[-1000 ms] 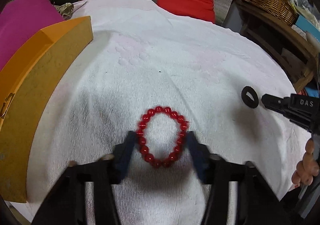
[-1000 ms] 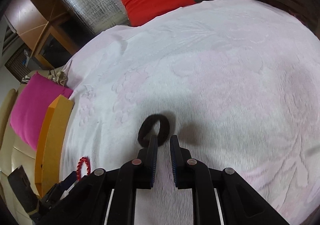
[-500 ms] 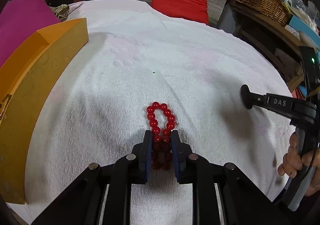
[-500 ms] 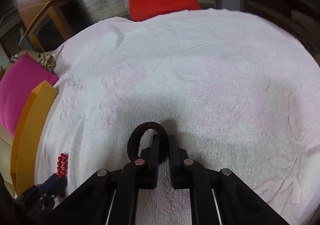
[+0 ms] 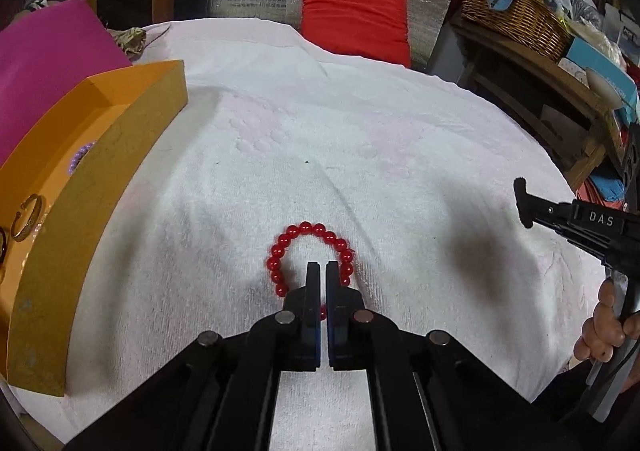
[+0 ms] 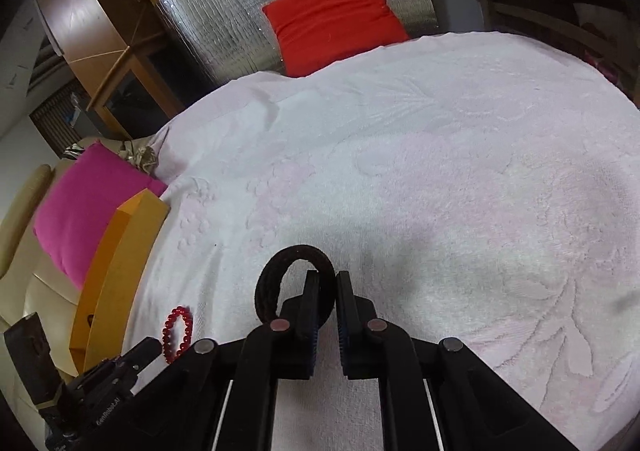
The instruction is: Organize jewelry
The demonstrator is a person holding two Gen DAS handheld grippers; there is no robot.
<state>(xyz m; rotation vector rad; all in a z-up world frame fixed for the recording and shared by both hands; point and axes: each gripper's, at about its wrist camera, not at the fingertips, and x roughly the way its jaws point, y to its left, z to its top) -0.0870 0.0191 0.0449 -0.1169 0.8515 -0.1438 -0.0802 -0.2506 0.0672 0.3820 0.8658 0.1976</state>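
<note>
Pinching light, slippery red beads (image 5: 310,257) at the near strand, left tongs (image 5: 320,271) close; right tongs (image 6: 328,279) clamp a soft black ring (image 6: 294,283).

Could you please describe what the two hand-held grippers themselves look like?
Both are matte black. The left hand-held gripper has two flat fingers with blue pads and round silver rivets on angled linkage arms. The right hand-held gripper matches it; its side shows white "DAS" lettering and a bare hand gripping it.

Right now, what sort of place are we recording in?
Likely a lived-in home room, not a lab: towel-covered table, pink cushion on a cream sofa, and a wicker basket on a cluttered wooden shelf.
</note>
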